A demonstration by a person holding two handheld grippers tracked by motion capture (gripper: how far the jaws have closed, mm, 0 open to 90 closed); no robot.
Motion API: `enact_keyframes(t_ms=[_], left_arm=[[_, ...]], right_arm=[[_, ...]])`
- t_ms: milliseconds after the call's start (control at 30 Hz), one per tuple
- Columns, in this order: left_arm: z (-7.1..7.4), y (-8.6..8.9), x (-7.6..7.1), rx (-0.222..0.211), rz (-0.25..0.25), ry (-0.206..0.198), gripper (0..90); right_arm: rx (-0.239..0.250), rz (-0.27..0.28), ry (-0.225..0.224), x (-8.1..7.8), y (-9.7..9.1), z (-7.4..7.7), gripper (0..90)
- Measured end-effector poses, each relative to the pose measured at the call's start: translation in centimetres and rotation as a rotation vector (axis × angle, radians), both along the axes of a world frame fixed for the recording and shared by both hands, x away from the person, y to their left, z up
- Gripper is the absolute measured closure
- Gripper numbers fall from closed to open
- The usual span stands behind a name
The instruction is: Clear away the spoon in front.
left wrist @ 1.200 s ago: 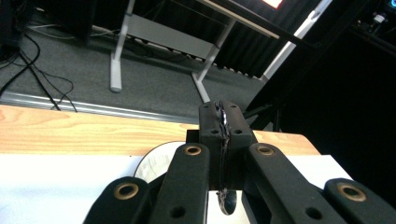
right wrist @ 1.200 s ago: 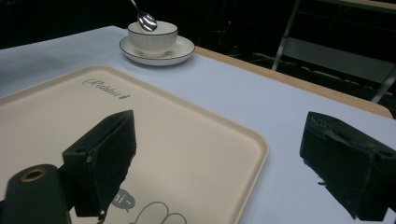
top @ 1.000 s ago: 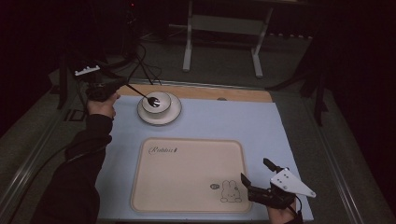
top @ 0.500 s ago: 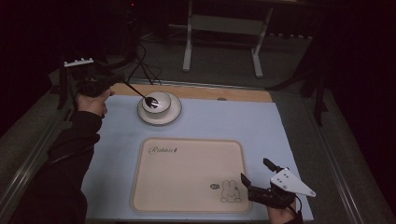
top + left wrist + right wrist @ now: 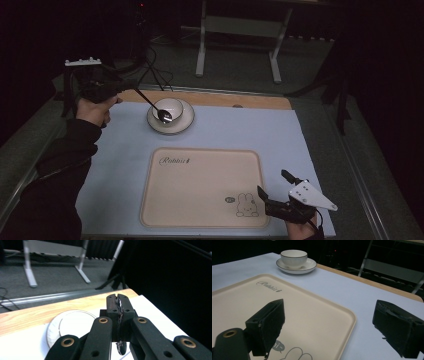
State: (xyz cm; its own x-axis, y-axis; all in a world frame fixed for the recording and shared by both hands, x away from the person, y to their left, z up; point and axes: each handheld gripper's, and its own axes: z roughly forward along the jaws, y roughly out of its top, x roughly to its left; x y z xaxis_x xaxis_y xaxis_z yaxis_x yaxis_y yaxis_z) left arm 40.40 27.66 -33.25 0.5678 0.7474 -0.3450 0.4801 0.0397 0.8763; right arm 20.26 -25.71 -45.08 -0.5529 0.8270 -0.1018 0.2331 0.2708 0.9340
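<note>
While left gripper (image 5: 131,86) clamps spoon (image 5: 156,108), its bowl sits in cup (image 5: 168,109) | right gripper (image 5: 272,189) agape over tray (image 5: 200,187)

Lab-type recording space: dark curtained surround, grey carpet floor (image 5: 240,55), metal stand legs (image 5: 202,42), trailing cables (image 5: 155,65), covered desk (image 5: 260,130).

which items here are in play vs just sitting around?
In play:
- left gripper, shut on the spoon
- cup, spoon bowl inside it
- saucer under the cup

Idle:
- tray, nothing on it
- right gripper, open at the tray's near corner
- cables behind the table
</note>
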Motion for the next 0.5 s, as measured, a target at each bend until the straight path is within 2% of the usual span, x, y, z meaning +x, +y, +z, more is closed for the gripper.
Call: enact_keyframes(t_ms=[67,100,167,267,300,400,467,500], left_arm=[[0.0,0.0,0.0,0.0,0.0,0.0,90.0],[0.2,-0.4,-0.3,0.01,-0.039,-0.001,90.0],[0.3,-0.8,-0.5,0.023,-0.076,0.002,90.0],[0.3,-1.0,-0.6,0.028,-0.082,0.001,90.0],[0.4,-1.5,-0.8,0.041,-0.121,0.002,90.0],[0.4,-2.1,-1.2,0.059,-0.159,-0.001,90.0],[0.4,-2.1,-1.2,0.059,-0.159,-0.001,90.0],[0.5,-2.7,-1.5,0.081,-0.188,-0.007,90.0]], right_arm=[[0.002,0.001,0.0,0.0,0.0,0.0,10.7],[0.002,0.001,0.003,0.0,0.0,0.0,10.7],[-0.001,0.001,0.001,0.0,0.0,0.0,10.7],[-0.002,0.001,0.0,0.0,0.0,0.0,10.7],[-0.002,0.001,0.0,0.0,0.0,0.0,10.7],[-0.002,0.0,-0.001,0.0,0.0,0.0,10.7],[-0.001,-0.001,-0.002,0.0,0.0,0.0,10.7],[-0.001,-0.001,-0.002,0.0,0.0,0.0,10.7]])
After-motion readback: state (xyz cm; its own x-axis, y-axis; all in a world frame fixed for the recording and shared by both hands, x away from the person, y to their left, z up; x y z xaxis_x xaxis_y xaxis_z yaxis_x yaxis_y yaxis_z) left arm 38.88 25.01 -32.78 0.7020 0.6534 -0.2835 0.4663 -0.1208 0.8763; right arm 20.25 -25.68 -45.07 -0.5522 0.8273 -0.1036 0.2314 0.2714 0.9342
